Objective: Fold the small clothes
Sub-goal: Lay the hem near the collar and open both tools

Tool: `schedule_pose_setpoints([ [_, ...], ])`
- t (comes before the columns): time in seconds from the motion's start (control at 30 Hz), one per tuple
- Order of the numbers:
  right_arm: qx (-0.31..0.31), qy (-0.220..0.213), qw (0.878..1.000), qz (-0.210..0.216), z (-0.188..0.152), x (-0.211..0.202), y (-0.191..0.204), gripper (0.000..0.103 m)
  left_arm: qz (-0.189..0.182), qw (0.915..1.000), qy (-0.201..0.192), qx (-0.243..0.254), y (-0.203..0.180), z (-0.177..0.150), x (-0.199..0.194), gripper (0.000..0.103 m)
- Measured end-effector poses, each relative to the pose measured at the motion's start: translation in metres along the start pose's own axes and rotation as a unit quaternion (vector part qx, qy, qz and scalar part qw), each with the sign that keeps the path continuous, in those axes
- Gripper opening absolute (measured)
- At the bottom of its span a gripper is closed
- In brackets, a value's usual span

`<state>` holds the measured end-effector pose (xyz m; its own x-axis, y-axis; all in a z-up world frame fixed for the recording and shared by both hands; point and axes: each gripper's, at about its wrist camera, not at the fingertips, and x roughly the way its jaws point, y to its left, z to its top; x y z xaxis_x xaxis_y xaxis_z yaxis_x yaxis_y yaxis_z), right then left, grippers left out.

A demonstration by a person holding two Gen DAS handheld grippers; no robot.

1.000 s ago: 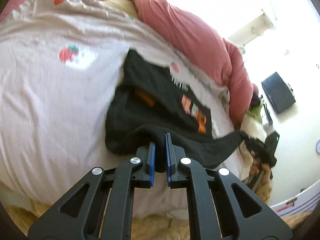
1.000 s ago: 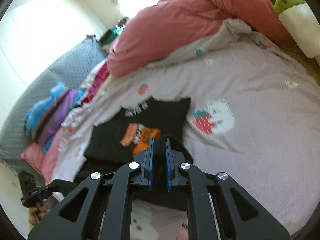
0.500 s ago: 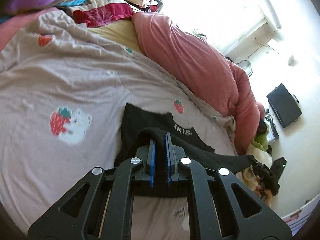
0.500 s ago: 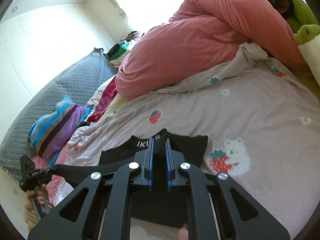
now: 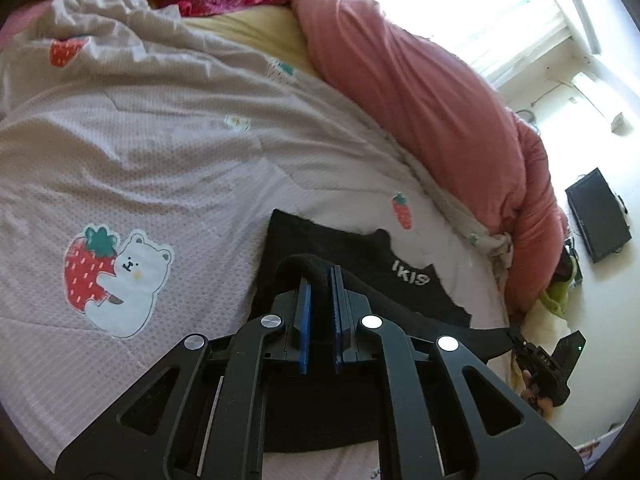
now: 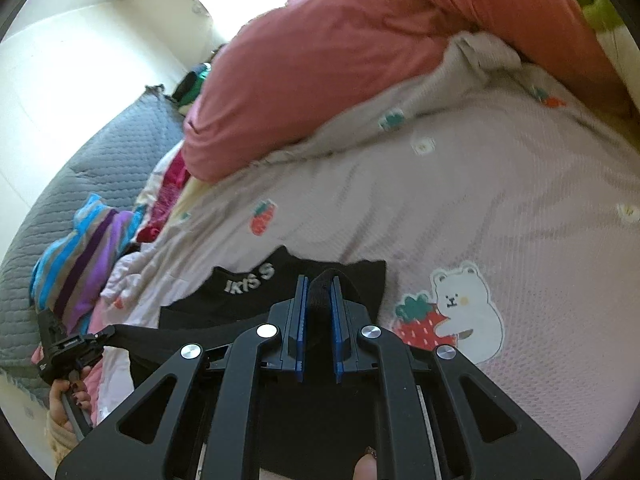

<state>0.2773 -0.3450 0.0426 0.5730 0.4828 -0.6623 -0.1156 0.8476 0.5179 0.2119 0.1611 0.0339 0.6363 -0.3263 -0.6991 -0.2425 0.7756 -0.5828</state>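
Note:
A small black garment (image 5: 344, 248) with white lettering lies on the pale bedspread (image 5: 160, 152); it also shows in the right wrist view (image 6: 248, 280). My left gripper (image 5: 319, 276) is shut on one corner of its near edge. My right gripper (image 6: 319, 286) is shut on the other corner. The edge is stretched taut between the two grippers and carried over the garment's far part. Each gripper shows in the other's view, the right one at the lower right (image 5: 540, 364), the left one at the lower left (image 6: 68, 352). The orange print is hidden under the fold.
A big pink duvet (image 5: 420, 92) is bunched along the far side of the bed. Striped and red clothes (image 6: 76, 264) are piled by a grey quilted headboard (image 6: 80, 168). A black box (image 5: 598, 216) stands on the floor past the bed's edge.
Both grippers have carried the garment's near edge up and forward over the rest of it. The orange print is now covered; only the neckline lettering shows.

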Motion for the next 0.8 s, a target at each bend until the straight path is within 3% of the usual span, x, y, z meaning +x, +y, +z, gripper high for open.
schedule_pose_setpoints([
  [0.17,0.014,0.013,1.0,-0.013,-0.007,0.014,-0.006,0.013,0.014,0.9999,0.005,0.001,0.006,-0.003,0.013,0.003],
  [0.23,0.01,0.01,1.0,-0.025,-0.007,0.014,-0.006,0.02,0.021,0.9997,0.002,0.01,0.004,-0.003,0.015,0.003],
  [0.3,0.004,0.007,0.999,-0.036,-0.006,0.013,-0.005,0.033,0.025,0.9996,-0.003,0.015,0.002,-0.002,0.014,0.004],
  [0.43,-0.011,-0.005,0.999,-0.05,-0.007,0.004,-0.004,0.034,0.032,0.9988,-0.017,0.033,-0.006,0.002,0.007,0.005],
  [0.6,-0.021,-0.016,0.998,-0.053,-0.01,-0.007,-0.002,0.049,0.04,0.9973,-0.039,0.048,-0.013,0.012,-0.006,0.005],
  [0.8,-0.045,-0.032,0.997,-0.053,-0.015,-0.023,0.009,0.054,0.052,0.9938,-0.044,0.088,-0.026,0.011,-0.021,0.005],
])
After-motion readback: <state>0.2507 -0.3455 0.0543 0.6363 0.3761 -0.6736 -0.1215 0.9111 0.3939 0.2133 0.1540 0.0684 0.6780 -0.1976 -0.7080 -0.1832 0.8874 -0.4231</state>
